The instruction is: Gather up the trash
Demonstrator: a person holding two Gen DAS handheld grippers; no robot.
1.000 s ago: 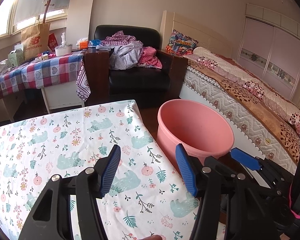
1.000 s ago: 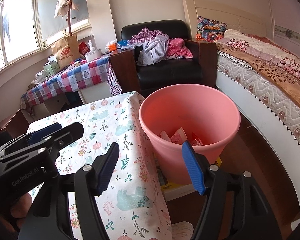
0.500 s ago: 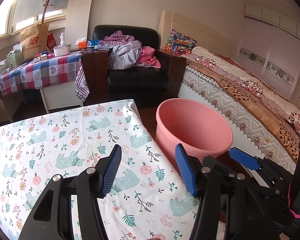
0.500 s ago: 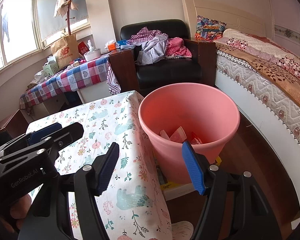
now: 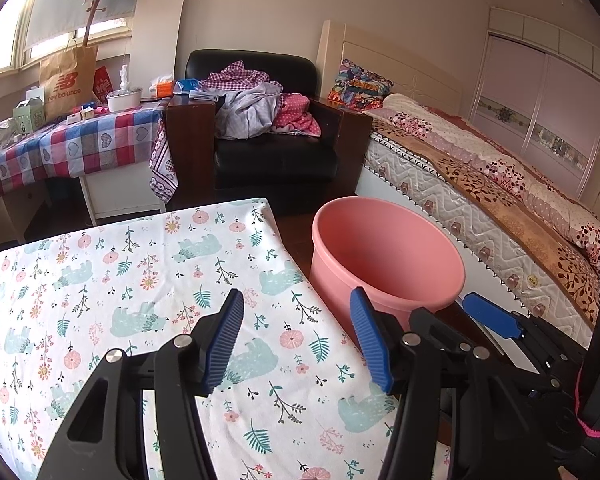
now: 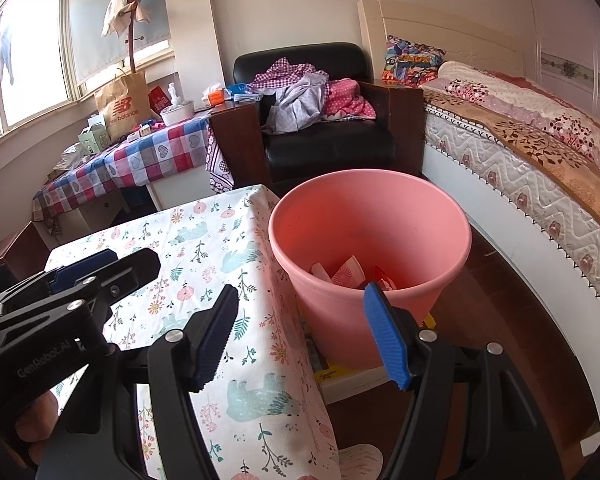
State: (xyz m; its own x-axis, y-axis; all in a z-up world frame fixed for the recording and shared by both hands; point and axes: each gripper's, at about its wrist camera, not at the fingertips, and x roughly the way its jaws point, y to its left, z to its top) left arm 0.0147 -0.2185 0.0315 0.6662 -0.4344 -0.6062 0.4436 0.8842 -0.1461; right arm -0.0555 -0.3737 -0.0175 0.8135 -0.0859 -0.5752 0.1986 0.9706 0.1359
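Nearest to me, my left gripper (image 5: 296,336) hangs over the table with its blue-padded jaws spread wide and nothing between them. My right gripper (image 6: 300,332) is spread just as wide and also empty, poised past the table's right edge and pointing toward the bin. Under both lies the table (image 5: 100,264), covered in a white cloth printed with bears, leaves and flowers. Just beside its right edge, on the dark wood floor, stands the pink bin (image 6: 370,248). At its bottom I can see the trash (image 6: 350,272), a few pink, white and red scraps of wrapper. Beyond the bin to the right runs a bed (image 6: 540,148) with a floral quilt. Farther back sits a black armchair (image 5: 276,152) piled with clothes, and left of it a side table (image 5: 72,144) under a checked cloth.
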